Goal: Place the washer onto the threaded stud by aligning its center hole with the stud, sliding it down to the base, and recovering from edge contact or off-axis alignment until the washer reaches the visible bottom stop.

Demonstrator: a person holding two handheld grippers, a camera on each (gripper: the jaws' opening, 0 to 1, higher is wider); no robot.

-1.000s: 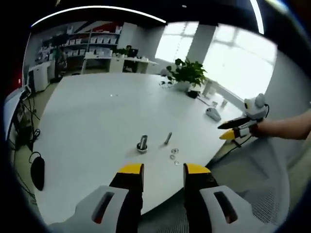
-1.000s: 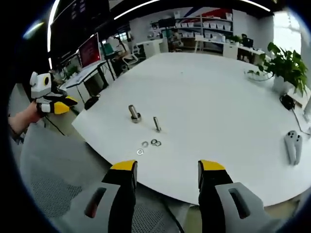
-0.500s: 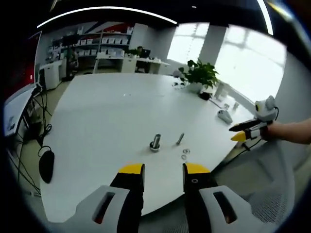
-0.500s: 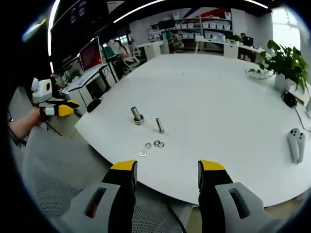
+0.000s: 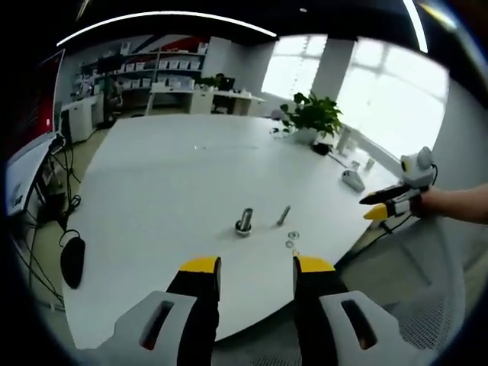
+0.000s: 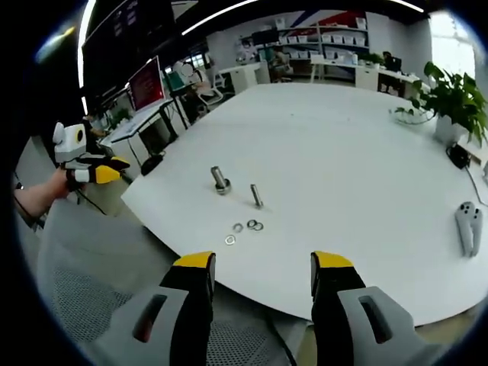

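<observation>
On the big white table stand two upright metal studs, a thicker one with a wide base and a slimmer threaded one. Several small washers lie loose close to the table's near edge. My left gripper hangs open off the table edge, well short of the washers. My right gripper is open too, likewise off the edge with nothing between its jaws. Each gripper also appears at the side of the other's view, held by a hand.
A potted plant and a grey controller sit toward the table's far side. Desks, monitors and shelves line the room behind. A mesh chair sits below the table edge.
Both views have shifted slightly as the hands moved; the studs and washers sit a little nearer the centre. The table items themselves have not moved. Both grippers stay open.
</observation>
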